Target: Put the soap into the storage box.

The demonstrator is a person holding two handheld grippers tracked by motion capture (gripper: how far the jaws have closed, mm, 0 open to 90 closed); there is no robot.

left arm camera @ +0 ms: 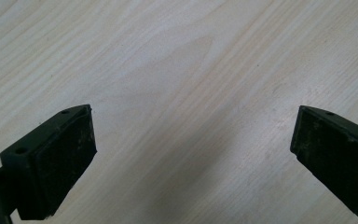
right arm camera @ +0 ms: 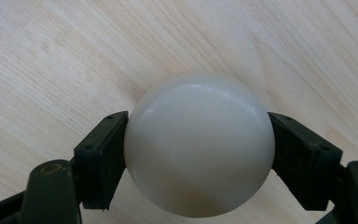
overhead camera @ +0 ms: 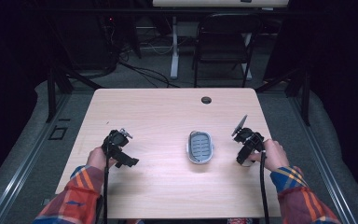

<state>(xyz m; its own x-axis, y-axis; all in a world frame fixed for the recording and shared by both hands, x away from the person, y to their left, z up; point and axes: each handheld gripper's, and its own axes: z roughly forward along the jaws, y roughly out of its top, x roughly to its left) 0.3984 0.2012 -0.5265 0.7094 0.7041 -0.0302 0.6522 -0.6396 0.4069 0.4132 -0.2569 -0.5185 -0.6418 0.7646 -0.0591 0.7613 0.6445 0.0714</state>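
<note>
Plaid sleeves [overhead camera: 77,191], orange, blue, red. Black grippers, left [left arm camera: 193,154] and right [right arm camera: 198,149], trailing black cables [overhead camera: 262,186]. Right carries grey plate [overhead camera: 239,125].

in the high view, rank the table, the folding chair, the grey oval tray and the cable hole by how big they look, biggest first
1. Table, by far the largest.
2. Folding chair, though it stands farther from the camera, so its real size is unsure.
3. Grey oval tray.
4. Cable hole, the smallest.
</note>
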